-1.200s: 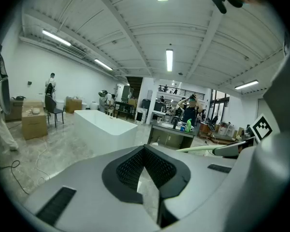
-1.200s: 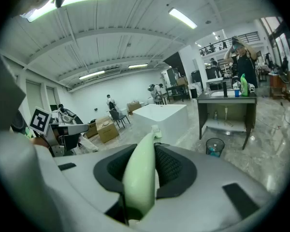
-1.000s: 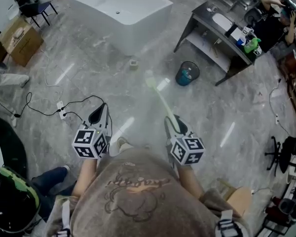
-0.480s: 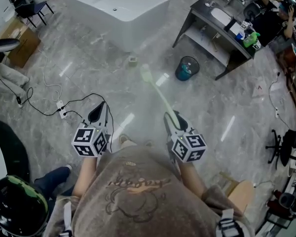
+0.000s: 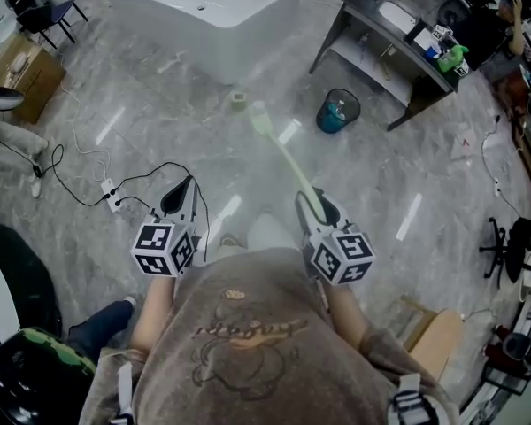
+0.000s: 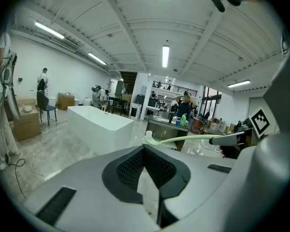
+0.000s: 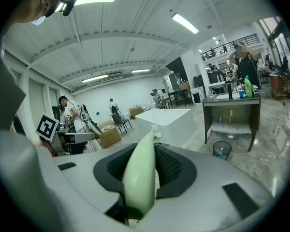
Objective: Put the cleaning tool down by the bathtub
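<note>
right tongs are clamped on the pale green handle of the cleaning tool; in the right gripper view we see both pads pressing its sides. from the tongs the tool runs forward above the grey marble floor. its brush end points toward the white bathtub but stops short of it, so the tool is in our grip and not on the floor. our left tongs hold nothing, with the jaws drawn together to a narrow slit, level with the right pair. a small object lies on the floor just beside the tub's near corner. a dark bin stands to the right of the brush end, near a dark tabletop.
</note>
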Demonstrator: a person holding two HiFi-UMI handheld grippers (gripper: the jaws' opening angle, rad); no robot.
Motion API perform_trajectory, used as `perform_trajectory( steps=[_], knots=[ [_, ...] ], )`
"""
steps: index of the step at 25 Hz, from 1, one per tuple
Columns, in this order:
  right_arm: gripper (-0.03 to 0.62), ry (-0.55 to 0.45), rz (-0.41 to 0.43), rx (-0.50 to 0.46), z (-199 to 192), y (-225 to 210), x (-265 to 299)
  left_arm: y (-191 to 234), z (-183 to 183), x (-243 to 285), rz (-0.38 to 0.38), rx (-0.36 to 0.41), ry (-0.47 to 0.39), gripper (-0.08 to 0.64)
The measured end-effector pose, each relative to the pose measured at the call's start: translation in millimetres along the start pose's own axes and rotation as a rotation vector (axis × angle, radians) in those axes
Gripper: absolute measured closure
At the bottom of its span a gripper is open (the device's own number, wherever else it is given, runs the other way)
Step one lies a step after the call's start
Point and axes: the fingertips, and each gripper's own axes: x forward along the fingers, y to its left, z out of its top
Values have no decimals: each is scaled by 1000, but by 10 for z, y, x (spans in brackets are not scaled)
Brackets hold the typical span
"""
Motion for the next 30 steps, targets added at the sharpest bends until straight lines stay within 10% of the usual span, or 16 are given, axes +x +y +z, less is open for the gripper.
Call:
perform_trajectory(
  steps=[30],
  knots=[
    [479, 63, -34, 13, 649, -761, 1586, 653, 634, 1570, 3, 8, -6, 557]
  ],
)
